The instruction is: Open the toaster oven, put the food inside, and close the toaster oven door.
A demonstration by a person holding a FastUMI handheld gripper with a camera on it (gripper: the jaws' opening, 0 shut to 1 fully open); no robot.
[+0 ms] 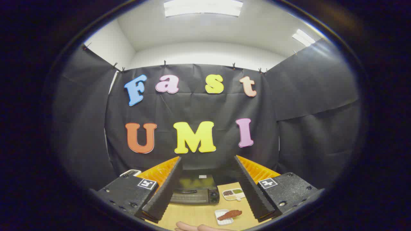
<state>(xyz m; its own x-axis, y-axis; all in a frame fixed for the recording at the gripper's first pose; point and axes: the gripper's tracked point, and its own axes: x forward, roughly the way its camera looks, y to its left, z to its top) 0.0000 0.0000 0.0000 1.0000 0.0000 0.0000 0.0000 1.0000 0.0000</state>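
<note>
Black cloth walls back a wooden counter (pixel 199 213). On it, between the fingers of the tongs (pixel 208 160), sits the oven (pixel 194 189), door closed. Tongs gape wide, holding nothing. Right of the oven lies a tray (pixel 233 194); nearer, a dish (pixel 223 217) carries the food (pixel 230 214).

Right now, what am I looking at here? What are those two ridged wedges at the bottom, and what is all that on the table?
Those wedges are the two fingers of the tongs, a hand-held grabbing tool that a person carries. The camera rides on it and looks forward along the fingers, which stand wide apart and hold nothing. Beyond them, on the wooden table, sits a black toaster oven with its door closed. Beside it is a divided dish with small portions. Nearer lies a small white tray with a reddish-brown piece of food. Fingers of a person's hand rest on the table's near edge.
</note>
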